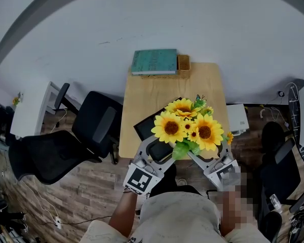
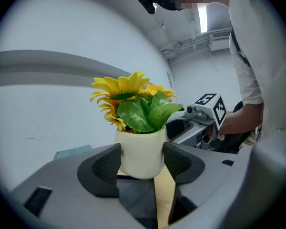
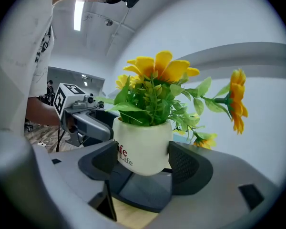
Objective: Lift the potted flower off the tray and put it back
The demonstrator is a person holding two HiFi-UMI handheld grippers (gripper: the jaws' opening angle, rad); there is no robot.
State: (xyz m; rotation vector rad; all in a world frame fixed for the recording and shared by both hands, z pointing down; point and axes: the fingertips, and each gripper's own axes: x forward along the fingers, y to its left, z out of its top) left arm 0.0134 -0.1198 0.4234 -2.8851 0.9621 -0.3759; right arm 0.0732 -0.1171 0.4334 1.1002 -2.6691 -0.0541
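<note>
The potted flower (image 1: 190, 126) is a white pot (image 2: 141, 150) of yellow sunflowers with green leaves. It hangs a little above the black tray (image 1: 146, 127) on the near part of the wooden table (image 1: 167, 87). My left gripper (image 1: 163, 150) is shut on the pot from one side, both pads (image 2: 106, 165) pressed to its wall. My right gripper (image 1: 201, 158) grips the same pot (image 3: 144, 149) from the other side, with the tray (image 3: 145, 191) just below. In the head view the blooms hide both sets of fingertips.
A teal book (image 1: 154, 61) and a small wooden box (image 1: 183, 62) lie at the table's far edge. Black office chairs (image 1: 93, 123) stand to the left, and a white box (image 1: 237, 117) and another chair (image 1: 281, 166) to the right. The person stands at the near edge.
</note>
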